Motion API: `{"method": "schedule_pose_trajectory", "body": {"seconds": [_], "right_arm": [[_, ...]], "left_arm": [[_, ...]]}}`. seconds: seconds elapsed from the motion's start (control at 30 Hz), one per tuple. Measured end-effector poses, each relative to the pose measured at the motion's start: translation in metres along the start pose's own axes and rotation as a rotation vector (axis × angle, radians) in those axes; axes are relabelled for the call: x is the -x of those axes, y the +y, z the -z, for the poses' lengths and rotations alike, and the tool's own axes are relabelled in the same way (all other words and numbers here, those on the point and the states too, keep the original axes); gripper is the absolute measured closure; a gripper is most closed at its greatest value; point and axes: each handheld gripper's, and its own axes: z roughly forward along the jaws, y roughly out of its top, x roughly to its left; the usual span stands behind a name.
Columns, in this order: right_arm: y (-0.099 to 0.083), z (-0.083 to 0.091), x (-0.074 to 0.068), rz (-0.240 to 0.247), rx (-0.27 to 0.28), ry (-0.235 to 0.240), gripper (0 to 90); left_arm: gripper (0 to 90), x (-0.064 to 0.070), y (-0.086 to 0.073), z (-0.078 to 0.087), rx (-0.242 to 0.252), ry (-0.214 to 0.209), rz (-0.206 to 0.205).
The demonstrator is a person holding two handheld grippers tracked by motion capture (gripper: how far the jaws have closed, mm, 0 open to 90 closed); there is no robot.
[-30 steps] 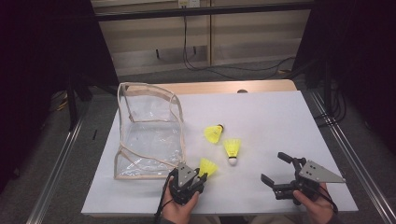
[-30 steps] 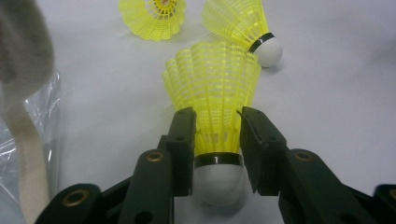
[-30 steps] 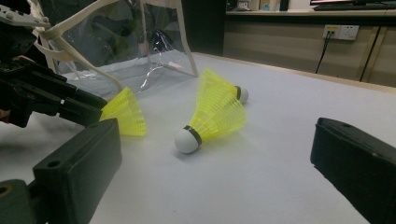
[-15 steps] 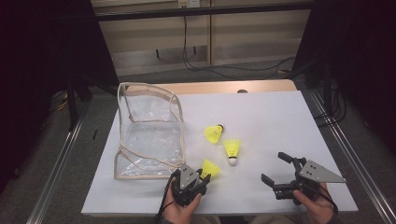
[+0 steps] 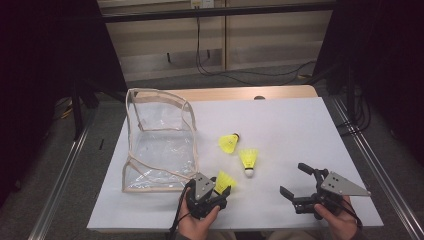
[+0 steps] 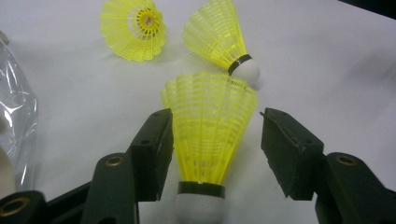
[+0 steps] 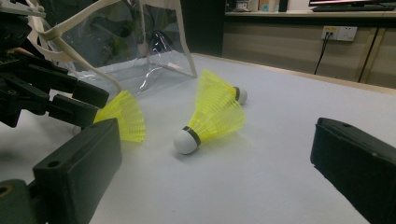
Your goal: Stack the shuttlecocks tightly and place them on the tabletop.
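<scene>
White table (image 5: 300, 130): 3 yellow shuttlecocks (image 5: 248, 161), clear bag (image 5: 159, 145).

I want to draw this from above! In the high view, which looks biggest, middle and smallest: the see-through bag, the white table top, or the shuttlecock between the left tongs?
1. White table top: biggest by far.
2. See-through bag: middle; it covers one corner area of the table.
3. Shuttlecock between the left tongs: smallest, though partly hidden by them.

This looks like a lab or test room: a white-topped table (image 5: 300, 125) stands between dark curtains, metal floor rails (image 5: 60, 185) run alongside, cables (image 5: 210, 60) hang behind, and a wall socket (image 7: 339, 32) is nearby.
</scene>
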Motion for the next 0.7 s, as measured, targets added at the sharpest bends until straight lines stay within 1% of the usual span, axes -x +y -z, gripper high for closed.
{"method": "schedule_pose_trajectory", "body": {"seconds": [0.07, 0.17, 0.3, 0.47, 0.53, 0.57, 0.6, 0.63, 0.67, 0.7], "right_arm": [[0.0, 0.0, 0.0, 0.004, -0.001, 0.001, 1.3], [0.0, 0.0, 0.0, 0.004, -0.001, 0.0, 1.3], [0.0, 0.0, 0.0, -0.001, -0.001, -0.001, 1.3], [0.0, 0.001, 0.0, -0.001, -0.001, -0.002, 1.3], [0.0, 0.001, 0.0, -0.001, 0.0, -0.002, 1.3], [0.0, 0.001, 0.0, -0.002, 0.0, -0.002, 1.3], [0.0, 0.001, 0.0, -0.005, 0.001, 0.0, 1.3], [0.0, 0.001, 0.0, -0.006, 0.001, -0.001, 1.3], [0.0, 0.001, 0.0, -0.005, -0.001, -0.003, 1.3], [0.0, 0.001, 0.0, -0.007, -0.002, -0.003, 1.3]], "left_arm": [[41.5, 0.002, 0.002, -0.001, -0.004, -0.001, -0.001], [40.3, 0.005, 0.004, -0.005, 0.002, 0.0, 0.003], [35.9, 0.008, 0.008, -0.009, -0.001, 0.009, 0.019], [29.9, 0.011, 0.012, -0.016, 0.001, 0.046, 0.023], [28.0, 0.011, 0.014, -0.02, -0.008, 0.053, 0.037], [27.2, 0.011, 0.014, -0.022, -0.022, 0.055, 0.034], [27.1, 0.012, 0.015, -0.024, -0.02, 0.061, 0.043], [26.6, 0.012, 0.015, -0.026, -0.027, 0.071, 0.036], [26.5, 0.013, 0.015, -0.028, -0.022, 0.076, 0.049], [26.3, 0.014, 0.016, -0.029, -0.028, 0.075, 0.042]]}}
